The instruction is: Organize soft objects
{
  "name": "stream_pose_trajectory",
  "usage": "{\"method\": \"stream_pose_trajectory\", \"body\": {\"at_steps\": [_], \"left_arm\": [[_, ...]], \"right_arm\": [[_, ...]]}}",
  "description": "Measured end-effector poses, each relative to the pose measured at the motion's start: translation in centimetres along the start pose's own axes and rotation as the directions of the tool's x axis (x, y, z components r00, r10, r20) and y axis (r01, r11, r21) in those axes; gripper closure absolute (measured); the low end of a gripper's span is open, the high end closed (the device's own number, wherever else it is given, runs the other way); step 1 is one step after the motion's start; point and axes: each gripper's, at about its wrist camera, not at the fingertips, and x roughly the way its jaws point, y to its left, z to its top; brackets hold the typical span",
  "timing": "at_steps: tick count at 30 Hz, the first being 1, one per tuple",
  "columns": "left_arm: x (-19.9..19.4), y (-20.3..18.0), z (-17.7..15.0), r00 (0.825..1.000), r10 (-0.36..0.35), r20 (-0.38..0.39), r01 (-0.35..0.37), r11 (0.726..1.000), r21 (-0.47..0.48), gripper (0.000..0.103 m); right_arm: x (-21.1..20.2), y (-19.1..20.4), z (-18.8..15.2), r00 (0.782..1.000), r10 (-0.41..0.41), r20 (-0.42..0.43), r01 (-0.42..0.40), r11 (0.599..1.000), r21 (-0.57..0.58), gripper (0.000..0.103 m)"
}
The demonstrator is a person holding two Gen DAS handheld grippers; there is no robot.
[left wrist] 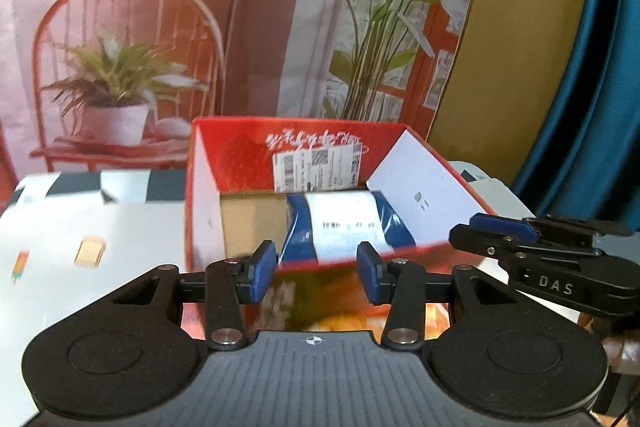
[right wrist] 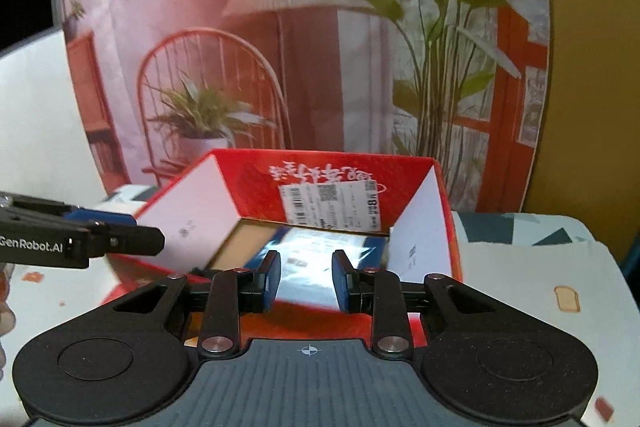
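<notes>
An open red cardboard box [left wrist: 240, 151] stands on the table, its flaps up. Inside it lies a soft blue-and-white plastic package [left wrist: 340, 223], also seen in the right wrist view [right wrist: 316, 259]. My left gripper [left wrist: 316, 275] is open and empty, just in front of the box's near rim. My right gripper [right wrist: 306, 281] is open and empty, over the box's near rim. The right gripper shows in the left wrist view [left wrist: 532, 247] beside the box's right wall. The left gripper shows in the right wrist view [right wrist: 80, 239] by the box's left flap.
A white tablecloth [left wrist: 100, 227] with small printed shapes covers the table. A printed backdrop [left wrist: 160, 27] of a chair, lamp and plants hangs right behind the box. A blue curtain [left wrist: 592, 87] is at the far right.
</notes>
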Motion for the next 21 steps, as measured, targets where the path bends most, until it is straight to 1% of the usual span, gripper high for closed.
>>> {"method": "stream_pose_trajectory", "body": {"at_steps": [4,7,9,11,13,17,19,21], "left_arm": [[-1.7,0.7,-2.6,1.000,0.012,-0.008,-0.013,0.998,-0.065,0.056],[-2.5,1.0,-4.7,0.999,0.015,-0.030,-0.018,0.992,-0.122,0.056],[-3.0,0.9,-6.2,0.999,0.017,-0.042,-0.023,0.989,-0.144,0.056],[-3.6,0.6,-7.7,0.998,0.015,-0.057,-0.023,0.988,-0.154,0.056],[-4.1,0.3,-8.9,0.997,-0.003,-0.076,-0.009,0.987,-0.158,0.056],[-4.6,-0.5,-10.5,0.994,-0.033,-0.108,0.017,0.989,-0.148,0.056],[-4.8,-0.8,-11.0,0.992,-0.050,-0.117,0.034,0.990,-0.139,0.055],[-4.7,-1.1,-11.4,0.990,-0.066,-0.126,0.050,0.990,-0.132,0.054]], "right_arm": [[-2.1,0.7,-2.6,1.000,0.011,-0.003,-0.011,0.999,0.036,0.077],[-3.2,1.2,-4.9,0.999,0.016,-0.028,-0.014,0.998,0.061,0.077],[-3.8,1.5,-6.4,0.999,0.012,-0.043,-0.009,0.998,0.067,0.077],[-4.6,1.9,-7.7,0.999,0.009,-0.050,-0.005,0.998,0.066,0.076],[-5.2,2.2,-8.9,0.998,0.006,-0.059,-0.002,0.998,0.066,0.075],[-6.3,2.6,-10.5,0.998,0.005,-0.064,-0.001,0.999,0.053,0.070],[-6.5,2.6,-10.8,0.998,0.002,-0.066,0.002,0.999,0.052,0.067],[-6.5,2.3,-11.0,0.997,-0.005,-0.071,0.009,0.998,0.057,0.061]]}}
